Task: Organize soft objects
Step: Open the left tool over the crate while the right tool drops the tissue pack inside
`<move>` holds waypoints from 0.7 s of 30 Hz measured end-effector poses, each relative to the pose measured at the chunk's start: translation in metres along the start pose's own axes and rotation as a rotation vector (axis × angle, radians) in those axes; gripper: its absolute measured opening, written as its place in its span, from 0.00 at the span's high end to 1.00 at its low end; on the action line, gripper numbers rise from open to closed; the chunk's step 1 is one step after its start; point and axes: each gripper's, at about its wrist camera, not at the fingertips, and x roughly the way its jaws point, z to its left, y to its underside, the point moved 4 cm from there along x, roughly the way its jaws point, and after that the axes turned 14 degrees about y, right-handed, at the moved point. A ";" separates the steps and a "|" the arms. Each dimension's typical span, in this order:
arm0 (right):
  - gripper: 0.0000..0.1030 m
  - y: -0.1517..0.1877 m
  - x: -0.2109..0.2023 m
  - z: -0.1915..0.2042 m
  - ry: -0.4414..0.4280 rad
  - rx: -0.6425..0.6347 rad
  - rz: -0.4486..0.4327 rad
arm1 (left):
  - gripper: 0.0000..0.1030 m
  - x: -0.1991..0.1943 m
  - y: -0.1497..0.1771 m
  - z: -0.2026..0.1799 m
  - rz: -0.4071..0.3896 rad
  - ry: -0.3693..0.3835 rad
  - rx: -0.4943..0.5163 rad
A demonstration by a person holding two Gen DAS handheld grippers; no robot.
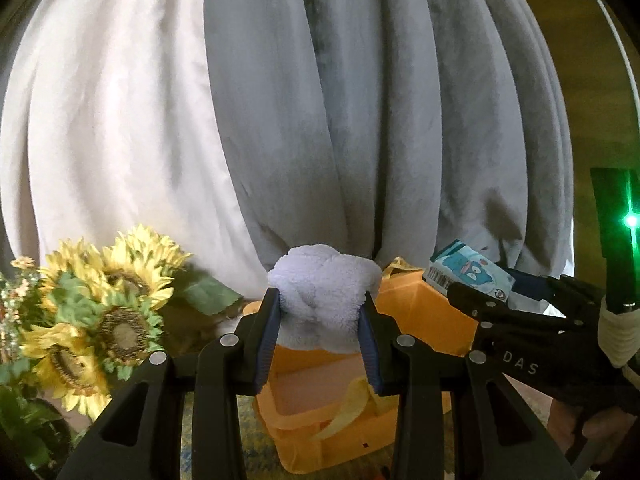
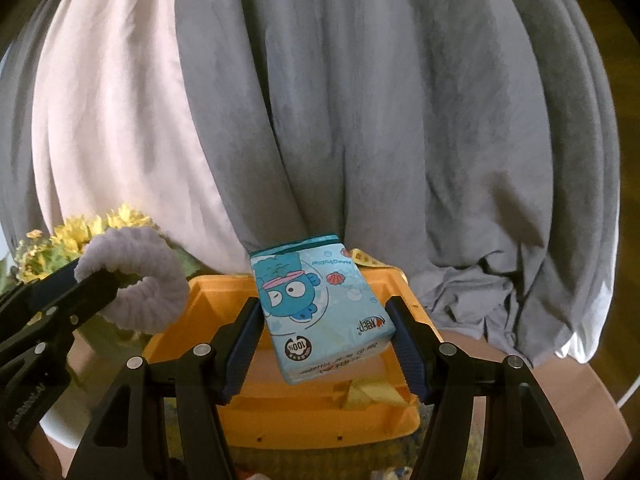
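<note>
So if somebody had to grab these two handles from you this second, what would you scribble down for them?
Left gripper: shut on the fluffy pale lilac terry headband, held above the orange fabric storage bin.
Right gripper: shut on the light blue plastic tissue pack with a cartoon fish, also above the bin.
Done: both soft items picked up and brought over the bin.
Left: lower and release each one inside. The bin looks open, with yellow handles drooping inward.
Nearby: sunflower bouquet to the left, grey and white curtains behind.

Black hand-held gripper (image 1: pixel 320 336) — blue ribbed pads, silver rivets.
</note>
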 end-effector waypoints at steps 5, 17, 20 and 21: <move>0.38 0.002 0.022 0.001 0.013 -0.011 0.014 | 0.64 0.025 0.007 0.006 0.036 0.000 -0.009; 0.38 0.011 0.060 -0.003 0.047 -0.002 0.070 | 0.31 0.071 0.027 0.014 0.136 0.037 -0.052; 0.38 0.014 0.060 -0.004 0.055 -0.005 0.078 | 0.31 0.066 0.027 0.012 0.139 0.040 -0.046; 0.38 0.015 0.060 -0.005 0.058 -0.004 0.081 | 0.30 0.063 0.026 0.011 0.135 0.038 -0.040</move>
